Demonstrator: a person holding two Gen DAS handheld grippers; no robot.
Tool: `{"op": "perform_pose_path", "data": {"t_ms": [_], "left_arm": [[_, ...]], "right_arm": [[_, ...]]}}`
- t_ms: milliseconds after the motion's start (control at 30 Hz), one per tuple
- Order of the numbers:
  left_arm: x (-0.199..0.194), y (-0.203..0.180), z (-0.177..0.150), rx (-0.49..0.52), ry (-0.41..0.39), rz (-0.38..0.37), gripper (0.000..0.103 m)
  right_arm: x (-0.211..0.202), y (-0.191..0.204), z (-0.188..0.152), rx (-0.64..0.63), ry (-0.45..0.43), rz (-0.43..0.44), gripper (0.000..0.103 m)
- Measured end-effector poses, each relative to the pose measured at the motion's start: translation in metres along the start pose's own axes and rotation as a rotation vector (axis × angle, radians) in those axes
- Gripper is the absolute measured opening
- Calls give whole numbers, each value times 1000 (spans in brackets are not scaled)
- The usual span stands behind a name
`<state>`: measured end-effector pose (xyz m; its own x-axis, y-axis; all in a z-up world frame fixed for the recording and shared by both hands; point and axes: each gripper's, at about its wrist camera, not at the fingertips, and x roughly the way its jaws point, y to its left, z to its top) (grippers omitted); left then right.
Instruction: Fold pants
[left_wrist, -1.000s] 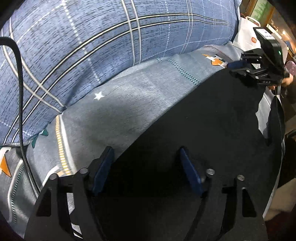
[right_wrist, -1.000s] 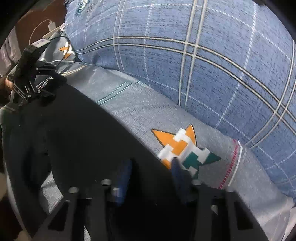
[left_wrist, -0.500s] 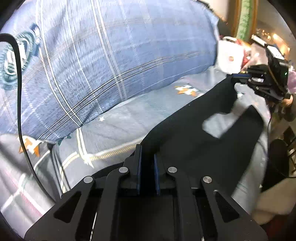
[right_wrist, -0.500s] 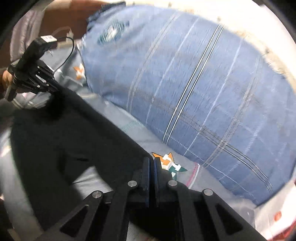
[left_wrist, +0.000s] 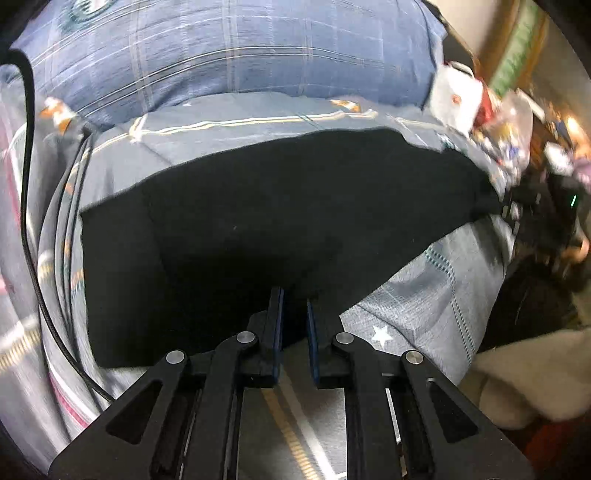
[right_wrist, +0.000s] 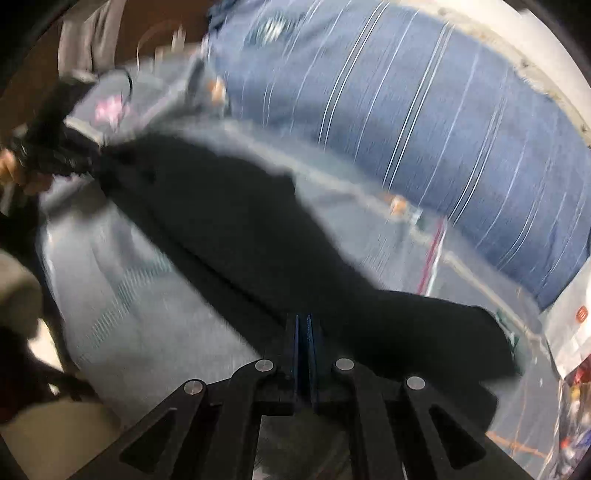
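Left wrist view: the left gripper (left_wrist: 294, 295) has its jaws clamped on the near edge of the black pants (left_wrist: 280, 218). Dark cloth fills the narrow gap between the two blue pads, and the garment spreads ahead of the jaws as a broad dark sheet over the grey patterned bedsheet (left_wrist: 424, 306). To the left of the jaws a further layer of the same cloth lies flat, with a straight edge facing the black cables (left_wrist: 55, 229) that run down that side. Beyond the pants, ahead of the jaws, rises the blue plaid pillow (left_wrist: 229, 51). Far ahead and to the right, the right gripper appears only as a dark blur at the far corner of the cloth.

Right wrist view (strongly blurred by motion): the right gripper (right_wrist: 303, 321) has its jaws pressed together with black fabric pinched between the pads at their tips. The pants (right_wrist: 236, 221) stretch from these jaws diagonally ahead and to the left, to where the left gripper (right_wrist: 70, 155), blurred, meets the opposite end. Another part of the garment lies just to the right of the jaws. The bedsheet (right_wrist: 122, 295) shows to the left of the jaws; the plaid pillow (right_wrist: 424, 122) lies ahead and to the right.
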<state>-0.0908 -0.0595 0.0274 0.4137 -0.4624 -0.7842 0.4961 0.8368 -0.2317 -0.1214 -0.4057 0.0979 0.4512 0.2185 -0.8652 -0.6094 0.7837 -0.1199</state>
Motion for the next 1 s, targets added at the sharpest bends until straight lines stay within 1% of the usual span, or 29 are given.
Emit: {"op": "perform_pose_path", "data": {"t_ms": [33,67,100,133,167,200,233,300,367,400,433,467,500,533,567,600,633,733,800,867,900,933,967,1000], "left_arm": [[-6,2,0,-24,1,-17,11],[-13,3,1,-40,1,-29,11],[-23,6,2,-62,-9,-27,11],[-32,10,3,-76,-23,-14,11],[-39,12,4,-84,-33,-6,15],[-49,17,6,-99,-51,-1,25],[-55,20,7,-113,-66,1,41],[-66,29,12,-155,-114,17,56],[-67,36,14,-209,-140,44,57],[-63,39,14,-232,-140,54,57],[-60,41,16,-256,-141,65,57],[-58,41,16,-270,-145,69,57],[-54,42,18,-278,-148,60,57],[-50,41,20,-285,-151,55,57],[-46,41,21,-292,-153,57,57],[-42,41,22,-300,-152,60,57],[-36,42,22,-310,-147,64,57],[-20,49,21,-344,-114,79,57],[-19,50,19,-351,-121,82,57],[-21,51,19,-348,-129,86,57],[-20,49,18,-344,-129,92,57],[-19,48,18,-335,-126,105,57],[-19,46,19,-327,-124,116,57],[-19,45,19,-316,-120,133,57]], "right_arm": [[2,2,-3,4,22,3,4],[0,4,-4,0,20,-7,4],[-5,5,-7,5,16,-8,5],[-12,4,-6,15,5,9,6],[-21,4,-4,33,-20,30,8],[-29,4,0,54,-54,50,10],[-34,5,4,71,-85,70,12],[-36,12,20,88,-146,123,21],[-32,30,38,72,-192,186,27],[-26,47,50,40,-206,215,27],[-20,60,58,8,-209,217,27],[-13,73,67,-29,-213,200,27],[-7,85,77,-59,-229,179,27],[-5,92,83,-65,-247,182,27],[-2,97,90,-57,-265,207,27],[6,103,98,-46,-272,254,27],[12,107,102,-52,-268,266,27],[25,129,109,-115,-241,258,27],[28,137,109,-145,-244,280,27],[35,143,110,-164,-236,250,27],[40,143,112,-144,-223,228,27],[45,140,114,-118,-208,219,25],[48,139,114,-86,-194,226,15],[50,137,115,-67,-188,235,7]]}}
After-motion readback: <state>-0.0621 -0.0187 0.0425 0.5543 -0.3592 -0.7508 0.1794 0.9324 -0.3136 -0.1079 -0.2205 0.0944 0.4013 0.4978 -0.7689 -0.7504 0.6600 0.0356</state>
